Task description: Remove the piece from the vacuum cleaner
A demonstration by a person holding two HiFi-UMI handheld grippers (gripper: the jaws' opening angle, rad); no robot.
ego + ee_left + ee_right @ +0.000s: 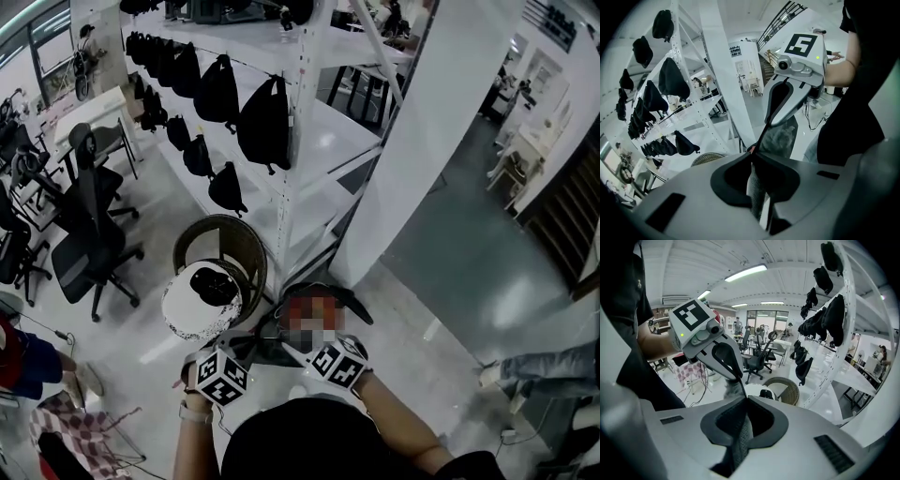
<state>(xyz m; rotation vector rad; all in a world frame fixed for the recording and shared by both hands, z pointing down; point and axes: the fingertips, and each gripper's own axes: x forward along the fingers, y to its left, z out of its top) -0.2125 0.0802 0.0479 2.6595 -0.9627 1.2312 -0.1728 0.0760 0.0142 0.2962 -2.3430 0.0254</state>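
My left gripper (753, 152) and right gripper (743, 399) are held up close to the person's chest, tip to tip. Both have their jaws shut, and I see nothing between them. In the head view their marker cubes (222, 377) (339, 363) sit side by side at the bottom, and a blurred patch hides the tips. A white round drum with a black cap (202, 302), possibly the vacuum cleaner, stands on the floor ahead, well apart from both grippers. It shows beyond the right jaws too (761, 393). I cannot pick out its removable piece.
A wicker basket (223, 246) stands right behind the drum. A white shelf rack (300, 141) hung with black bags rises ahead, and a white column (422, 150) stands to its right. Black office chairs (89, 244) are at the left, with cables on the floor nearby.
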